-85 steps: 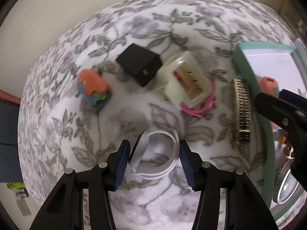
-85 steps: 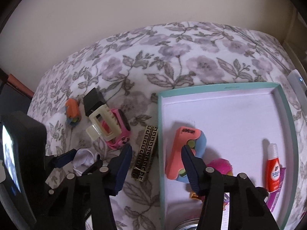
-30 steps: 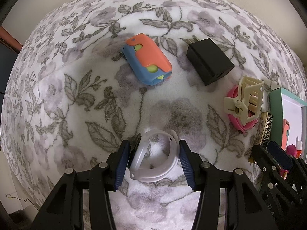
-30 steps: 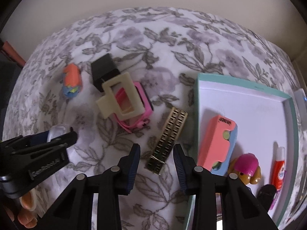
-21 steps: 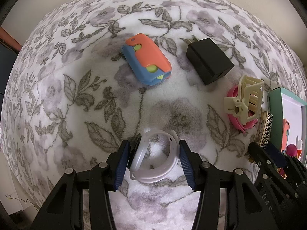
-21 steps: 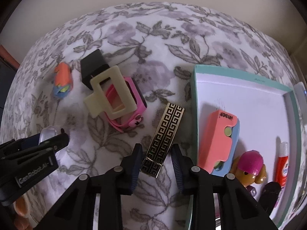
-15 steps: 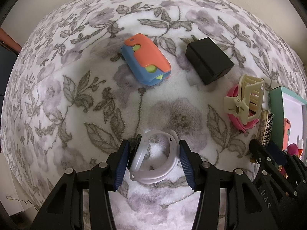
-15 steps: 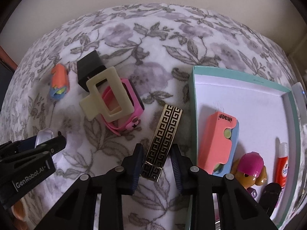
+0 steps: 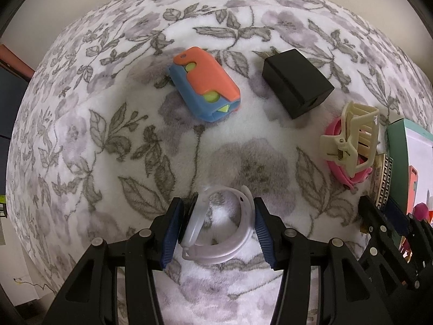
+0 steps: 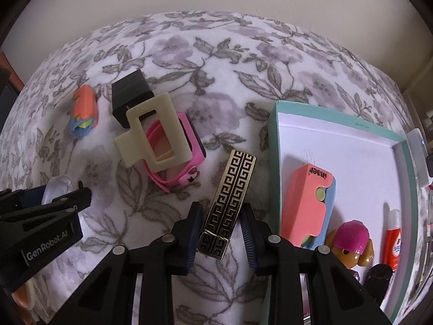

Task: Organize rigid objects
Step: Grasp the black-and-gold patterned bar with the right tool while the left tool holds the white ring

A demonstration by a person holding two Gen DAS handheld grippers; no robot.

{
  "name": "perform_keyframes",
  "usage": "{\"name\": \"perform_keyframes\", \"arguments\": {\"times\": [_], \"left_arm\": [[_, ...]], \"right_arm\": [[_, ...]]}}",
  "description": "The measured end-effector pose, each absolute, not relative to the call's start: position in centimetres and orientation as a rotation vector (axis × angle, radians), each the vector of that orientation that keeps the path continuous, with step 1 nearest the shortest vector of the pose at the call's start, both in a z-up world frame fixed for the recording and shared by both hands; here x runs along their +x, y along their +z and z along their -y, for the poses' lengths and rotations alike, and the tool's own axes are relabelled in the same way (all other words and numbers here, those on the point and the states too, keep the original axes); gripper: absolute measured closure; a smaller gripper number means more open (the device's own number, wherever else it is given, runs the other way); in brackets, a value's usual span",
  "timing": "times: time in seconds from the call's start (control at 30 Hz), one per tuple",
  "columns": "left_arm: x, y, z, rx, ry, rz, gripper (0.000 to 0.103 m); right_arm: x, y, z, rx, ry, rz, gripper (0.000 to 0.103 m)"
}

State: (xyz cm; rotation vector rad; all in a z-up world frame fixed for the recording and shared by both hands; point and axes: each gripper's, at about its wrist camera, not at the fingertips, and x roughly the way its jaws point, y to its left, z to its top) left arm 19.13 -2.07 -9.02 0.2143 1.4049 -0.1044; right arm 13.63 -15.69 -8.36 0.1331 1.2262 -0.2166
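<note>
Underneath everything, a floral blanket, soft and napped, so likely to let small pieces sink and tilt.

At the right, a teal tray with a white floor, plainly the collecting place: already holds a coral-and-blue toy, a pup figure with a magenta cap and a red glue bottle, all crowded toward the near end, leaving the far half bare.

Outside the tray, well apart on the blanket, a black charger block and a 2nd orange-and-blue toy. Closer to the tray, a cream claw clip resting on top of a pink strap, so 1 needs lifting off before the other.

Just beside the tray's left wall, a gold-and-black barrette, lying lengthwise toward the right hand-held gripper. Jaws closing on its near end across the narrow width, pads meeting both long edges. Seems the sensible hold for a thin flat bar and a short carry over the rim.

Smallest, a translucent white strap loop, clenched across its width in the left hand-held gripper, pointing straight down over the blanket, probably waiting for the tray.
</note>
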Motion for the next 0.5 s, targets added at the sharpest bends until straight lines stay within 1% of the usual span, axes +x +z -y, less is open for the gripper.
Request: {"name": "perform_keyframes", "arguments": {"times": [0.13,0.2,0.5], "left_arm": [[19.1,-9.0,2.2,0.214,-0.095,-1.406,0.050],[19.1,-8.9,2.2,0.210,-0.090,-1.410,0.050],[19.3,-7.6,1.4,0.182,-0.062,-1.405,0.050]], "right_arm": [[13.4,-8.3,14.9,0.121,-0.218,-1.230,0.074],[13.3,-8.2,14.8,0.137,-0.207,-1.236,0.079],[13.1,-7.7,16.3,0.295,-0.156,-1.250,0.080]]}}
